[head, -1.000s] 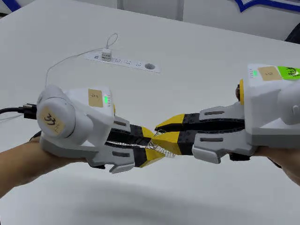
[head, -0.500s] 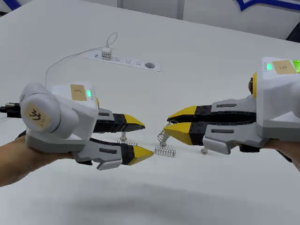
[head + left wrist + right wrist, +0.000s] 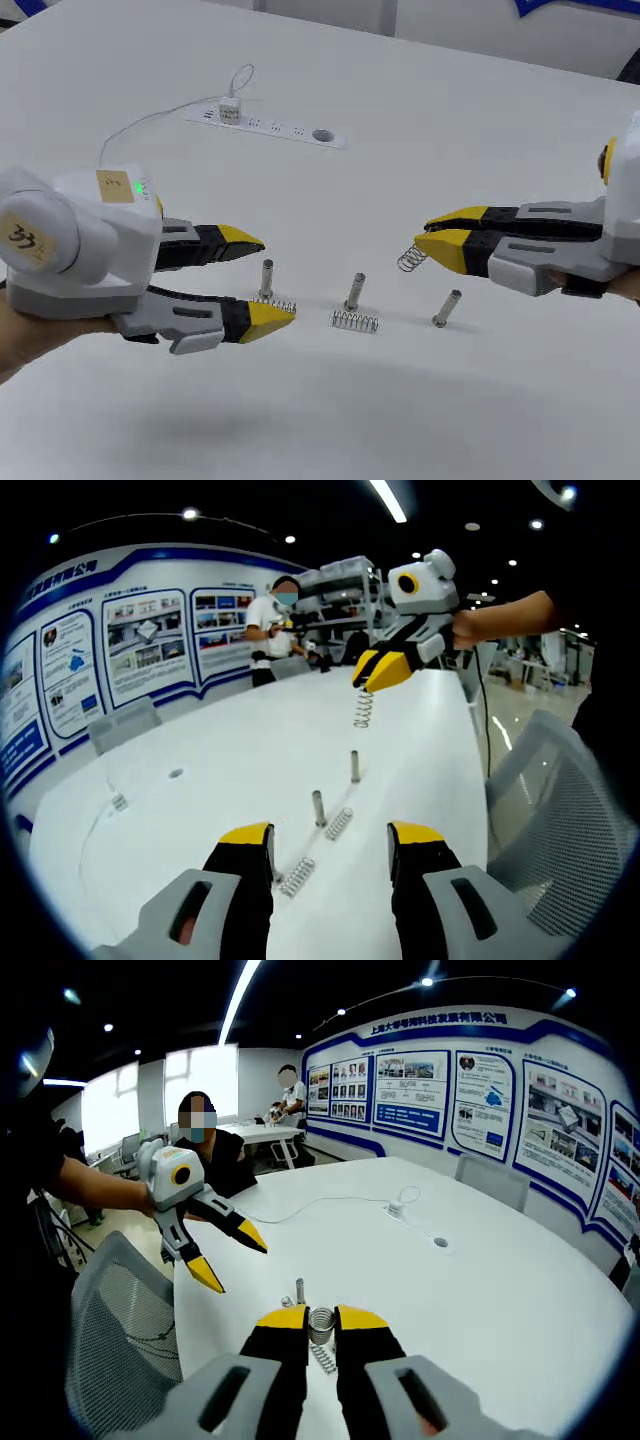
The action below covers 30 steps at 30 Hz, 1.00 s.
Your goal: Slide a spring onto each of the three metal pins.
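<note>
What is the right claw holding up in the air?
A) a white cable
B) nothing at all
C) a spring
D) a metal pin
C: a coiled spring hangs pinched between the yellow tips of the right claw.

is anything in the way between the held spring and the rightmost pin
Nothing visible: the spring in the right hand-held gripper has open air to the rightmost pin, whose top is bare.

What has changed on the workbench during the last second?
The grippers, tip to tip a second ago, have parted. The left gripper drew back leftward, open. The right gripper drew rightward, lifting a spring in its shut jaws. The three pins and two lying springs stayed put.
</note>
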Each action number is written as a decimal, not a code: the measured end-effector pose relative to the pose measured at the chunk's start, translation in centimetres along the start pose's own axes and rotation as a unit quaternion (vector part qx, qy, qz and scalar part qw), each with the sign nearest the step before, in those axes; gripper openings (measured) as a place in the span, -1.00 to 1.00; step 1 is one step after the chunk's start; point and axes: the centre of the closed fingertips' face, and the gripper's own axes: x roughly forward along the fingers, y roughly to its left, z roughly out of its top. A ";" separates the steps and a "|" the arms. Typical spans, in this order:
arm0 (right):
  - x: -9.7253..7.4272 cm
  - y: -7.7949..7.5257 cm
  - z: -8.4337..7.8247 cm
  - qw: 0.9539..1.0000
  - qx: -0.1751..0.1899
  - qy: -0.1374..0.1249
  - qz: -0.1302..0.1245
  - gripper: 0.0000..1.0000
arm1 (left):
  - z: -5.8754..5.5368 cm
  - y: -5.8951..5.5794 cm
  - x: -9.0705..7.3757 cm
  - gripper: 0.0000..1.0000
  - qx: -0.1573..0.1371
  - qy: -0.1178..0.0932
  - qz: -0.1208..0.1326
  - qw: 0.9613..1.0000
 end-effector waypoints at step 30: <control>-0.4 -6.9 -6.5 0.990 0.089 0.051 -0.097 -0.81 | -1.9 2.2 -2.2 -0.10 -0.019 0.020 0.032 0.999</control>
